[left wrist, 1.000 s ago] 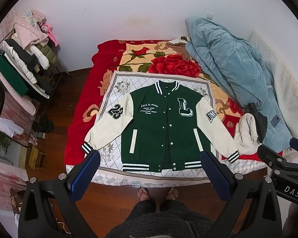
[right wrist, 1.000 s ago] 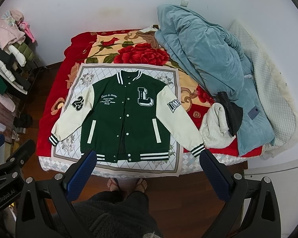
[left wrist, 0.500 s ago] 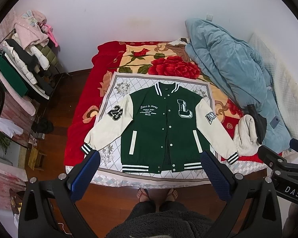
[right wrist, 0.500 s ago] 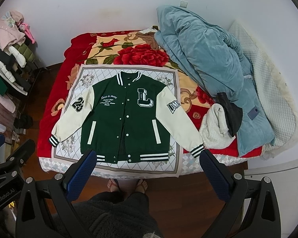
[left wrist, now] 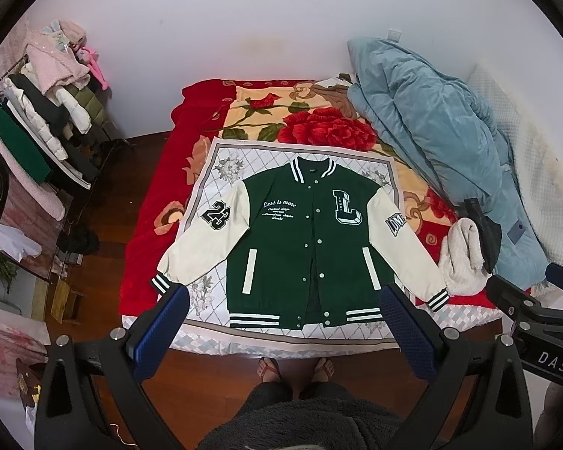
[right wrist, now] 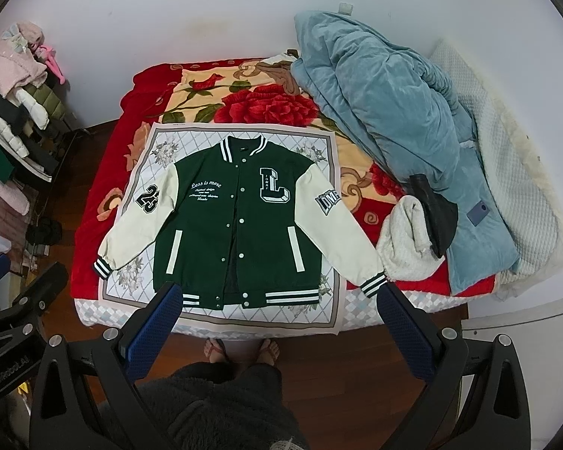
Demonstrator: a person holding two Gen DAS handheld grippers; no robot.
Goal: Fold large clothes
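A green jacket (left wrist: 307,247) with cream sleeves is laid flat, front up, on a white patterned cloth (left wrist: 221,165) spread over the red flowered blanket (left wrist: 150,225) of a bed. Both sleeves are spread out and down to either side, and the hem lies near the foot edge, just in front of the person's feet (left wrist: 294,369) on the wooden floor.

Compared with a second ago, almost nothing has been changed: the jacket is seen in the same pose, and only a very slight shift of both views is noticed. No fold has been started, so the whole task is judged to be still ahead.

The left gripper (left wrist: 281,322) is held above the foot of the bed with its jaws spread wide and nothing between them. The right gripper (right wrist: 277,317) is likewise held released and empty, well clear of the cloth.

A first step of bringing a sleeve cuff (left wrist: 161,283) across the chest seems likely. A heaped blue quilt (left wrist: 439,142) and a cream towel (left wrist: 461,258) lie just beside the right-hand sleeve and could be caught
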